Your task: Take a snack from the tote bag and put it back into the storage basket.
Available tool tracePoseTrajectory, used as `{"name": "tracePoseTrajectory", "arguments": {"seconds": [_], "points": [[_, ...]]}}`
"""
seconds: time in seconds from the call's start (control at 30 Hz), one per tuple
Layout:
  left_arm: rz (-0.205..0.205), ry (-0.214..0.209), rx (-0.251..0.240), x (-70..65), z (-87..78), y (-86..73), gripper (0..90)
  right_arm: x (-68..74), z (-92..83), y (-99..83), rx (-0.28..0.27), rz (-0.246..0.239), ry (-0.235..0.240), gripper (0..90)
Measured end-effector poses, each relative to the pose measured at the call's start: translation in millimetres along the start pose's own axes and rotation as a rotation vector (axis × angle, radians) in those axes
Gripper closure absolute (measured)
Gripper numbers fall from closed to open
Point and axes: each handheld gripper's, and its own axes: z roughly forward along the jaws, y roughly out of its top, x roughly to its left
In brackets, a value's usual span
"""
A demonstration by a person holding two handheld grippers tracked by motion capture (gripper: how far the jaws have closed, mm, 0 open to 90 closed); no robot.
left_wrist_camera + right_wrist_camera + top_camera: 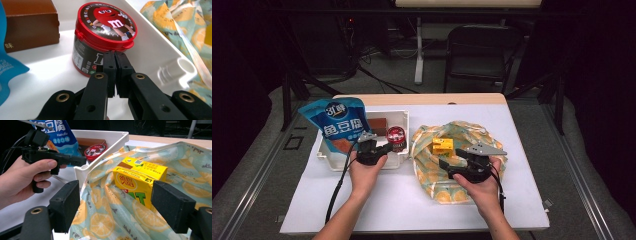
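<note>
A red-lidded candy can (396, 136) (105, 22) stands in the right end of a white tray (332, 162). My left gripper (388, 147) (115, 53) is shut with nothing between its jaws, its tips just in front of the can's side. A yellow drink carton (443, 146) (137, 177) lies in an orange-patterned cloth bag (432, 170) (107, 215). My right gripper (448, 169) (120, 200) stands open over the bag's near side, its jaws wide apart in front of the carton without touching it.
A blue snack pouch (337, 125) (58, 135) leans in the tray's left part, with a brown box (378, 124) (27, 22) behind the can. The tray's right wall (155, 50) lies against the bag. A dark chair (477, 50) stands beyond the table.
</note>
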Motion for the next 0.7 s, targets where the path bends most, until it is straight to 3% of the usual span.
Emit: {"name": "tracePoseTrajectory", "arguments": {"seconds": [0.2, 0.33, 0.5, 0.53, 0.7], "points": [[-0.023, 0.003, -0.001, -0.8, 7.2, 4.2, 87.8, -0.9, -0.4, -0.2, -0.005, 0.002, -0.001, 23.1], [-0.014, 0.006, 0.024, -1.0, 11.5, 8.3, 87.2, -1.2, 0.2, -0.8, -0.006, 0.012, -0.005, 23.2], [-0.039, 0.006, 0.000, 1.1, 18.1, 14.1, 87.3, -1.4, 0.7, -1.0, -0.007, 0.013, -0.005, 23.4], [-0.037, 0.011, 0.020, 1.7, 18.9, 16.1, 87.4, -1.5, 0.7, -1.1, -0.007, 0.013, -0.005, 23.4], [-0.034, 0.008, 0.006, 0.5, 24.6, 19.5, 87.5, -2.7, 0.6, -1.4, -0.007, 0.015, -0.009, 23.5]]}}
